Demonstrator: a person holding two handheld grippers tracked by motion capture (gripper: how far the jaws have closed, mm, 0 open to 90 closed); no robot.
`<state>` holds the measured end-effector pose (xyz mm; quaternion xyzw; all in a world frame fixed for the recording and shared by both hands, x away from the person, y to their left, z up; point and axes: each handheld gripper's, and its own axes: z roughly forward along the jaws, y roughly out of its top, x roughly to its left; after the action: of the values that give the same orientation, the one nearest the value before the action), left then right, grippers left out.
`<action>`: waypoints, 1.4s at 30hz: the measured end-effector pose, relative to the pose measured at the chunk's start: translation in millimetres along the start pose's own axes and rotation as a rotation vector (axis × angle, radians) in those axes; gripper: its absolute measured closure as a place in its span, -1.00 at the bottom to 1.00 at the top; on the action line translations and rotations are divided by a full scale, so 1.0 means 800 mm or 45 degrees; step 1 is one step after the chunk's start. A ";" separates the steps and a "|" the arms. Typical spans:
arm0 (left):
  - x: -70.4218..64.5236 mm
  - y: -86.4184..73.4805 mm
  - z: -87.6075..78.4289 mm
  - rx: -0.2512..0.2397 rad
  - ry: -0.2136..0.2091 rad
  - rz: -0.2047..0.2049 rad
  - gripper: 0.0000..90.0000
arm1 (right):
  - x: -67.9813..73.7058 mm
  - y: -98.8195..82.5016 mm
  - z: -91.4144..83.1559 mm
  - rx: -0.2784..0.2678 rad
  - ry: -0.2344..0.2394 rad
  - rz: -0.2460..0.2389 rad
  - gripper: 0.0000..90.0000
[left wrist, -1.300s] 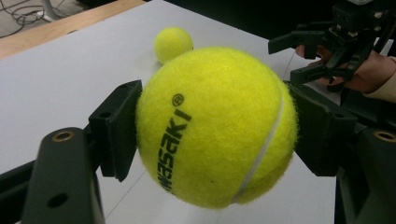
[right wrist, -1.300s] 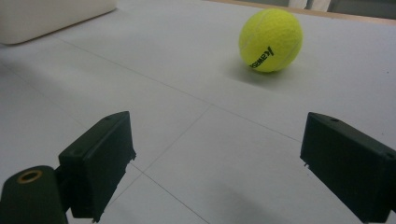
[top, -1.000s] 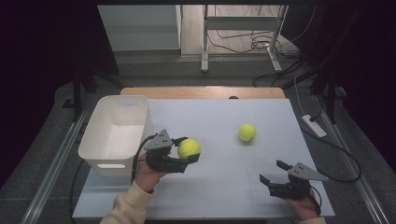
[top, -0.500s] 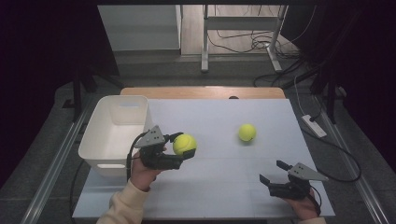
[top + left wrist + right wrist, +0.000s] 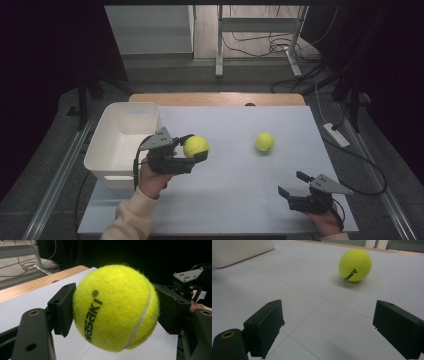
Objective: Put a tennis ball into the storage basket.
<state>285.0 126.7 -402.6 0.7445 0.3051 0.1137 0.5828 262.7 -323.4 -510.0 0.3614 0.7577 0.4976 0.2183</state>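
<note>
While the right gripper just sits low at the near right corner of the table, jaws spread wide with nothing between them, the left gripper has the action; it's clamped on a tennis ball, lifted clear of the surface and just beside the white bin, not over it yet; in the left gripper view both pads press into the felt of that ball, so the grip looks solid. Further out, a second tennis ball rests on the table right of centre, well apart from both grippers; the right gripper view looks straight at it.

Progress-wise I'd say roughly the first half of ball one: picked up, but not dropped in; the bin looks empty as far as I can see; ball two is untouched, so that's a whole pick-and-drop left.

Writing: the held ball has black lettering ending in "SAKI" with an ® mark; first letters curve out of sight, so can't read the whole brand; the far ball's print is too small to make out.
</note>
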 end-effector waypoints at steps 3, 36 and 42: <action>0.001 0.003 0.002 0.005 0.009 0.004 -0.42 | -0.001 0.000 -0.001 -0.001 0.001 0.001 -0.78; 0.031 0.029 -0.022 -0.031 0.095 -0.013 -0.42 | -0.001 0.000 -0.001 -0.001 -0.004 0.015 -0.78; 0.035 0.032 -0.028 -0.039 0.114 -0.012 -0.42 | -0.001 -0.001 0.000 0.000 -0.003 0.017 -0.78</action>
<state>303.9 157.5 -377.5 0.7283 0.3325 0.1487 0.5804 262.8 -324.3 -510.4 0.3670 0.7550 0.4987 0.2157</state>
